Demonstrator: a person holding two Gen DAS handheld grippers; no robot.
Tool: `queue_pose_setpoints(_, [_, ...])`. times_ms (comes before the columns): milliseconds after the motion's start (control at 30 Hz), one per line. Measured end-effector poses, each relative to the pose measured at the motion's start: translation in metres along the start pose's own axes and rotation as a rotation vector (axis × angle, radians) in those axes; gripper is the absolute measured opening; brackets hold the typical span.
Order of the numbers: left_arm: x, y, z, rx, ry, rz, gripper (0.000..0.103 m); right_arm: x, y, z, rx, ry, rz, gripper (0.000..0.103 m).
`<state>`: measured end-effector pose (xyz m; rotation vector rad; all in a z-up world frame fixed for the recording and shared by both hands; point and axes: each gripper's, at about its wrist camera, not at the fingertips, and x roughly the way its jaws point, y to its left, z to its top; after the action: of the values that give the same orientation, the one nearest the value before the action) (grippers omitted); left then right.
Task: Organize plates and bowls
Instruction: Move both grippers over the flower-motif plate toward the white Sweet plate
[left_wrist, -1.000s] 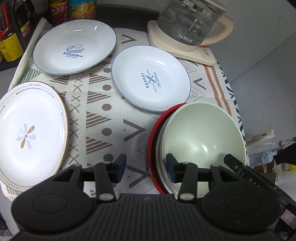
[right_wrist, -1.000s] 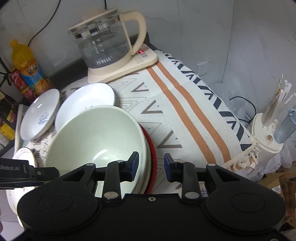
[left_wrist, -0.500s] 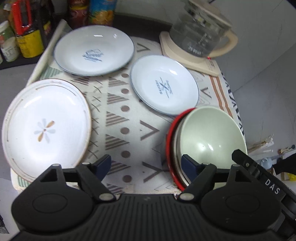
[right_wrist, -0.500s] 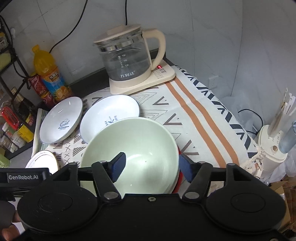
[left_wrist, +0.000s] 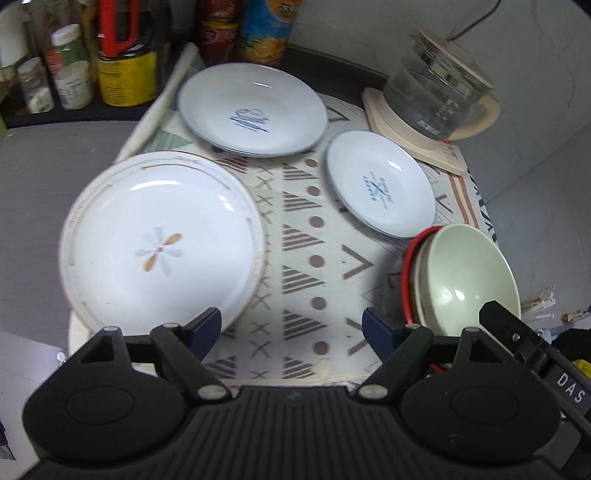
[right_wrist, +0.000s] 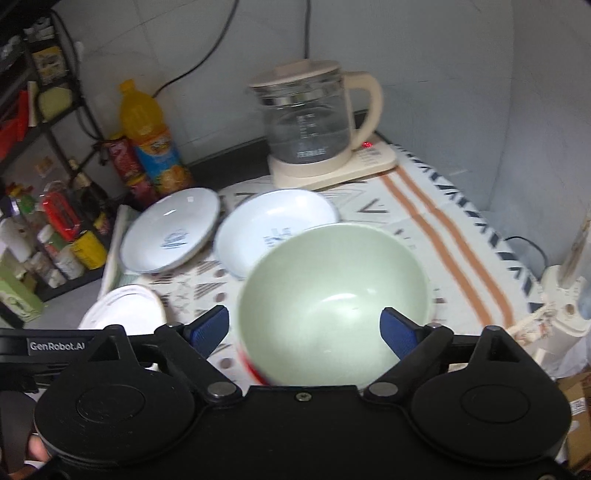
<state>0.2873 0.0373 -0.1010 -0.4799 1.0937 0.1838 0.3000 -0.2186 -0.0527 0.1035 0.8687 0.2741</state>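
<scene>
A pale green bowl (right_wrist: 332, 295) sits on top of a stack with a red-rimmed bowl (left_wrist: 408, 273) at the table's near right corner. My right gripper (right_wrist: 304, 328) hangs above the green bowl, its jaws opening and touching nothing. A large white plate with a flower mark (left_wrist: 162, 243) lies at the near left. Two blue-rimmed dishes, one marked "Sweet" (left_wrist: 253, 109) and a smaller one (left_wrist: 380, 188), lie farther back. My left gripper (left_wrist: 291, 326) is open over the patterned cloth between the flower plate and the bowl stack.
A glass kettle (right_wrist: 310, 122) on a cream base stands at the back right. Bottles and cans (right_wrist: 147, 140) line the back left beside a dark shelf of jars (left_wrist: 74, 66). The patterned tablecloth (left_wrist: 306, 236) ends at the near table edge.
Both grippers have opened wide and drawn back and upward from the bowl stack. The left view has swung left, so the flower plate now fills more of it.
</scene>
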Motion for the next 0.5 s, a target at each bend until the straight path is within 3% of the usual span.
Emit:
queue_pose_setpoints(100, [-0.007, 0.013, -0.003, -0.005, 0.007, 0.026, 0.086, -0.001, 0.013, -0.001, -0.024, -0.009, 0.026, 0.091])
queue_pose_setpoints(300, [-0.023, 0.043, -0.011, -0.057, -0.021, 0.049, 0.091, -0.001, 0.039, -0.004, -0.082, -0.008, 0.075, 0.103])
queue_pose_setpoints(500, [-0.037, 0.07, -0.016, -0.113, -0.043, 0.074, 0.096, 0.003, 0.06, -0.008, -0.124, 0.031, 0.115, 0.103])
